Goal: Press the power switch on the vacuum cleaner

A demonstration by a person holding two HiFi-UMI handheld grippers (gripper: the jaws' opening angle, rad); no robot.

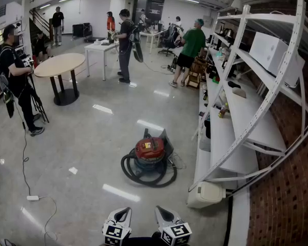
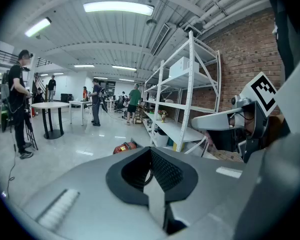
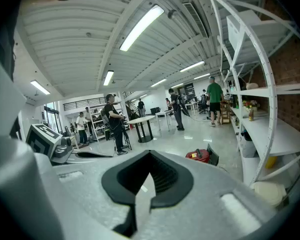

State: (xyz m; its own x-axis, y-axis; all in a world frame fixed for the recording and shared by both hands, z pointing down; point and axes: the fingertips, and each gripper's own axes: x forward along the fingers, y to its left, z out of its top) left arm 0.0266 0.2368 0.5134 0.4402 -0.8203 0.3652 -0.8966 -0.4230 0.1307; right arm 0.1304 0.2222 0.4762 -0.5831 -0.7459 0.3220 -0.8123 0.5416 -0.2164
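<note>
A red vacuum cleaner [image 1: 150, 151] stands on the grey floor a few steps ahead, with its black hose [image 1: 143, 174] coiled around it. It shows small and far off in the left gripper view [image 2: 123, 147] and the right gripper view [image 3: 199, 155]. Both grippers are held low at the bottom edge of the head view, well short of the vacuum. My left gripper [image 1: 124, 210] [image 2: 151, 160] has its jaws shut with nothing between them. My right gripper [image 1: 161, 210] [image 3: 149, 165] is likewise shut and empty. The power switch is too small to make out.
A white shelving rack [image 1: 256, 111] lines the brick wall at right, with a white container [image 1: 206, 194] on the floor at its near end. A white power strip [image 1: 33, 198] and cable lie at left. A round table [image 1: 60, 65] and several standing people are farther back.
</note>
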